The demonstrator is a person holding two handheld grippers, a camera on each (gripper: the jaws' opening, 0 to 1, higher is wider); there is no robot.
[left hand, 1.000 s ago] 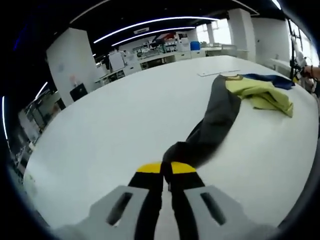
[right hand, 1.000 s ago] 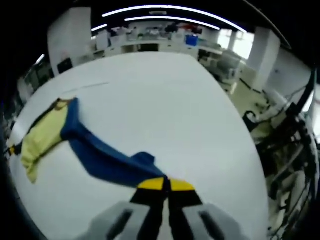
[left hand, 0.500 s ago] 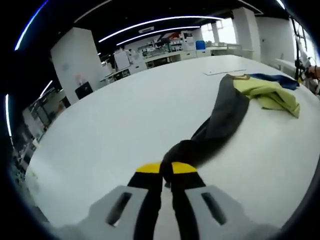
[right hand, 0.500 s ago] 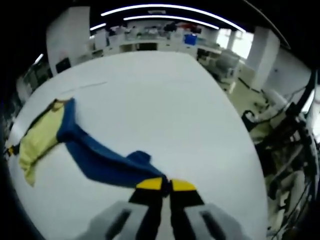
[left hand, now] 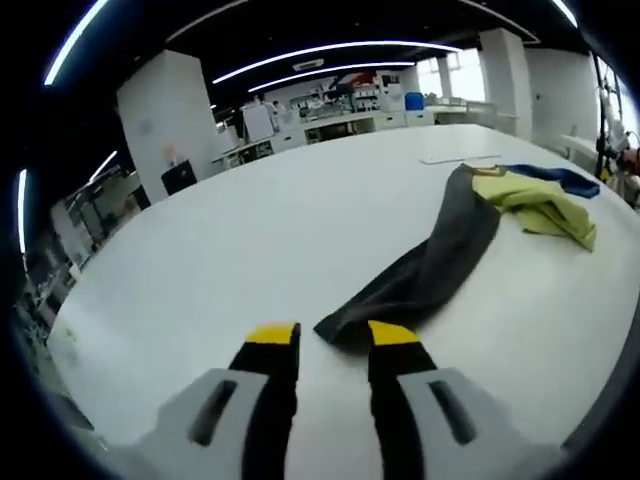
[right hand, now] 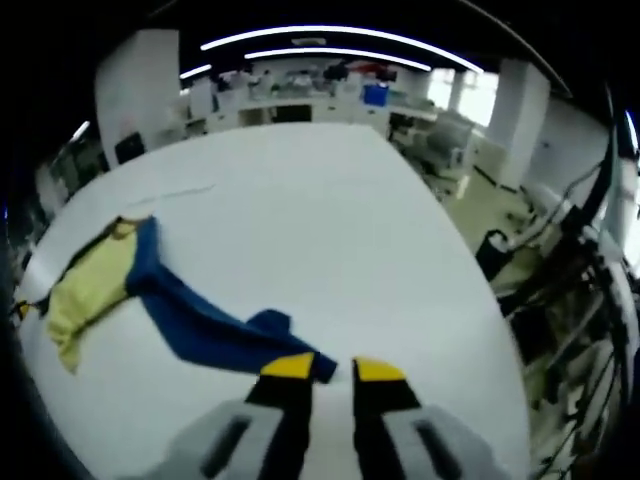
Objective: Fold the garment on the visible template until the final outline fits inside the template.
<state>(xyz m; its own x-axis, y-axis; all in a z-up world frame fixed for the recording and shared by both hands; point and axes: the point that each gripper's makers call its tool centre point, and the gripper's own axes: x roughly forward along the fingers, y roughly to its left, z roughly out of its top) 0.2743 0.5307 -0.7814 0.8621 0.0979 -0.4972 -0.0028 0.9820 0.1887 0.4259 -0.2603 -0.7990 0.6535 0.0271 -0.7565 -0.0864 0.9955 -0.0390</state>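
Observation:
A garment lies stretched across the white table (left hand: 250, 230). Its yellow-green body (left hand: 535, 195) is bunched at the right of the left gripper view, with a dark grey sleeve (left hand: 430, 265) running toward my left gripper (left hand: 332, 338). That gripper is open and the sleeve's end lies on the table just between its tips. In the right gripper view the yellow-green body (right hand: 85, 285) lies far left and a blue sleeve (right hand: 195, 320) runs to my right gripper (right hand: 334, 368). This gripper is open too, with the sleeve's end lying by its left fingertip (right hand: 288, 366).
A thin pale strip (left hand: 455, 158) lies flat on the table just beyond the garment. The table edge (right hand: 470, 290) drops off at the right, with chairs and cables (right hand: 560, 300) on the floor beyond. Benches and shelves (left hand: 340, 105) line the far wall.
Both grippers were shut on a sleeve end and have opened. The grey sleeve and the blue sleeve now lie loose on the table.

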